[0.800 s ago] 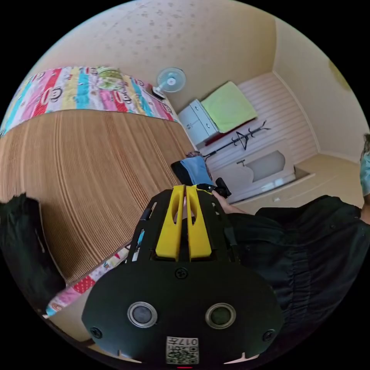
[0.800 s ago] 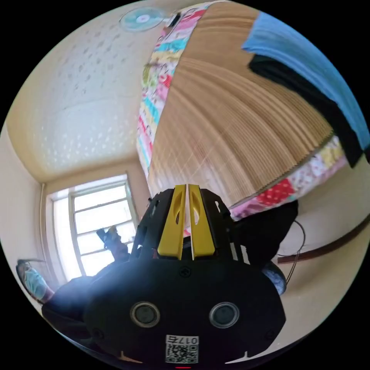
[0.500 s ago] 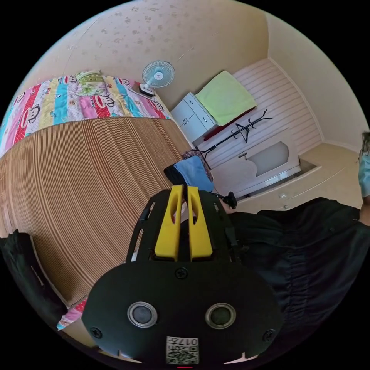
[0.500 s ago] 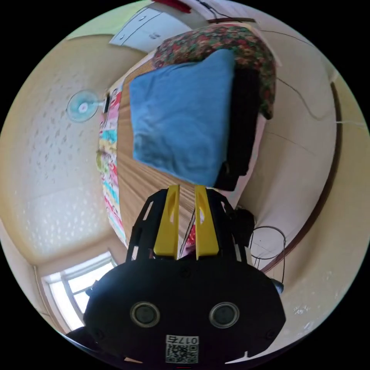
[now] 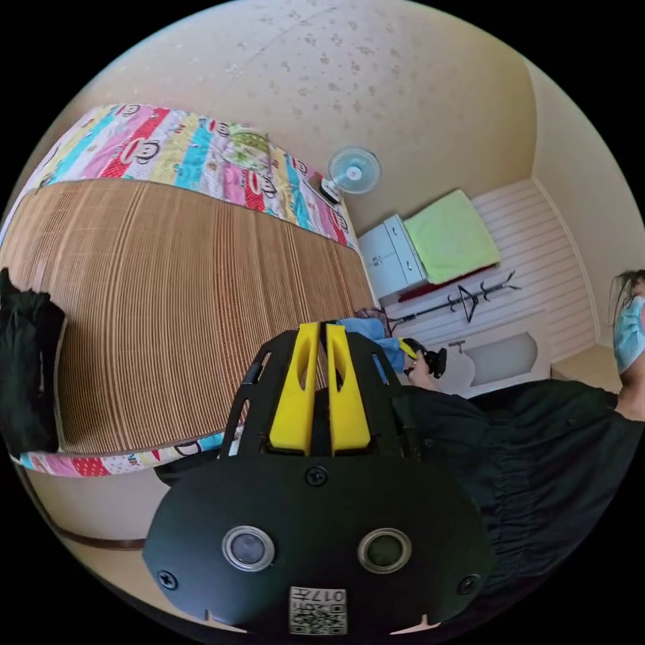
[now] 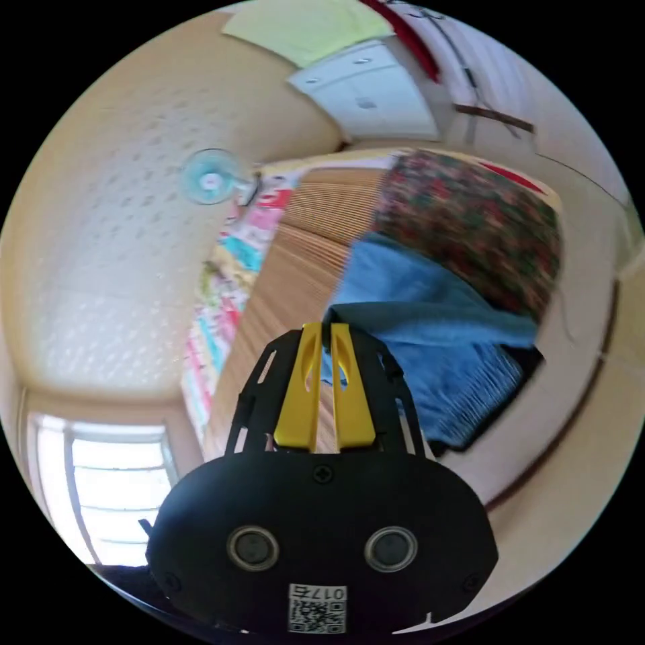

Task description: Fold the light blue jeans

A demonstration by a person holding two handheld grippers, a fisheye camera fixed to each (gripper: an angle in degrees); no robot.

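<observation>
2 grippers work over a wide bamboo mat (image 5: 175, 302), which covers most of a bed and gives a flat, firm surface for folding; a striped cartoon-print sheet (image 5: 195, 151) shows past its edges. At one end of the mat sits a pile of clothes, probably stacked there so the middle stays free. On that pile the light blue jeans (image 6: 430, 329) lie over a black garment (image 6: 517, 366), beside a dark floral cloth (image 6: 477, 222); one denim edge is lifted into a fold.

That lifted edge meets the tips of the right gripper (image 6: 322, 330), whose 2 yellow jaws are pressed nearly together and appear to pinch the denim, most likely to draw the jeans off the pile. Motion blur makes the bite itself hard to confirm.

Away from the pile, the left gripper (image 5: 317, 329) hangs above the mat with jaws drawn together on nothing, seemingly waiting for a second corner. In the left gripper view the jeans (image 5: 376, 336) peek out just past its tips. A black bundle (image 5: 27, 376) rests at the mat's other side.
</observation>
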